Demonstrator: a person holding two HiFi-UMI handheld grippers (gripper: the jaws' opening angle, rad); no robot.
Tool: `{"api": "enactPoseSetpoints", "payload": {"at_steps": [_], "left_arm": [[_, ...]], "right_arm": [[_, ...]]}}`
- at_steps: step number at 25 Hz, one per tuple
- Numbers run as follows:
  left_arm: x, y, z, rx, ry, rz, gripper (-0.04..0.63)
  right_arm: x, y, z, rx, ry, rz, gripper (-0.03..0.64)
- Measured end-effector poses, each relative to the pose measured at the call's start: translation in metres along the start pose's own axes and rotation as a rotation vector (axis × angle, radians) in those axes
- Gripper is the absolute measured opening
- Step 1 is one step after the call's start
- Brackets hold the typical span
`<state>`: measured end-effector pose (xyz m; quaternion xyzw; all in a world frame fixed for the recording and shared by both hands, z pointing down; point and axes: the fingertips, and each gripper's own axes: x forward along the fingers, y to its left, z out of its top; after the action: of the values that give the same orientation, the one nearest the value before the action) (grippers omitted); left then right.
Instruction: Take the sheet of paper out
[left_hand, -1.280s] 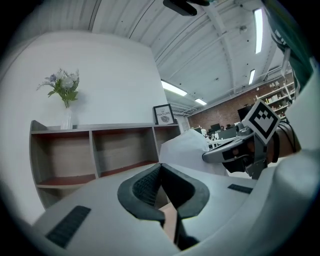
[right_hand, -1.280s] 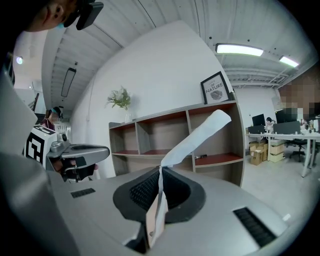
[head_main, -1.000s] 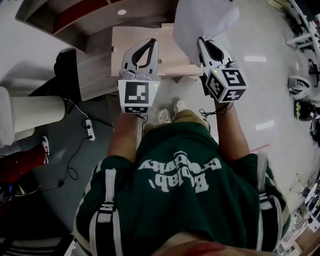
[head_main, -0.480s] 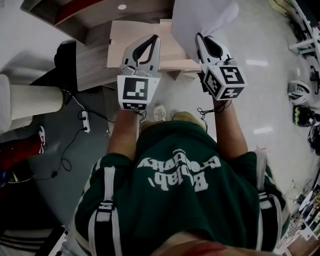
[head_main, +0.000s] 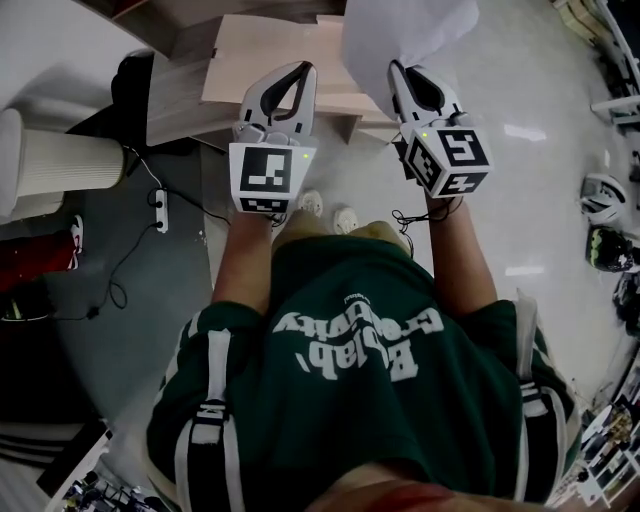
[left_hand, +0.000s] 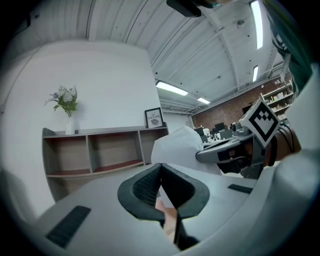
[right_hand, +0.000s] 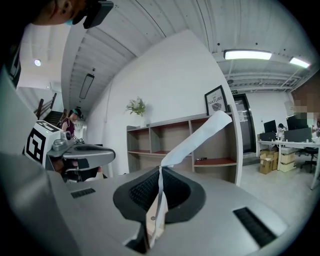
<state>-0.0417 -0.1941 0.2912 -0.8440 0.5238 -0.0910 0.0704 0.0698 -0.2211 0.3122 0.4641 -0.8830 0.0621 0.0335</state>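
The sheet of paper (head_main: 400, 35) looks to be out already: it's up in the air by the pale wooden counter (head_main: 250, 75), pinched at its lower edge by the right gripper (head_main: 396, 70). Imo the trick from here is a steady pinch and slow, level travel, so the floppy sheet doesn't crease or slip out. The right fingers (right_hand: 137, 190) are clamped flat on the paper, which runs up out of the tips. The left gripper (head_main: 306, 68) sits just beside it, fingers (left_hand: 144, 189) tip to tip with nothing in them, clear of the sheet.
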Motion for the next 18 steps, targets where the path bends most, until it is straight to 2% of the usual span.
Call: {"api": "enactPoseSetpoints", "payload": {"at_steps": [10, 18], "left_arm": [[-0.010, -0.031, 0.008, -0.050, -0.040, 0.038, 0.020], [-0.008, -0.039, 0.008, -0.036, -0.027, 0.045, 0.018]], "right_arm": [[-0.026, -0.006, -0.010, -0.028, -0.004, 0.034, 0.035], [-0.035, -0.012, -0.004, -0.039, -0.021, 0.032, 0.035]]}}
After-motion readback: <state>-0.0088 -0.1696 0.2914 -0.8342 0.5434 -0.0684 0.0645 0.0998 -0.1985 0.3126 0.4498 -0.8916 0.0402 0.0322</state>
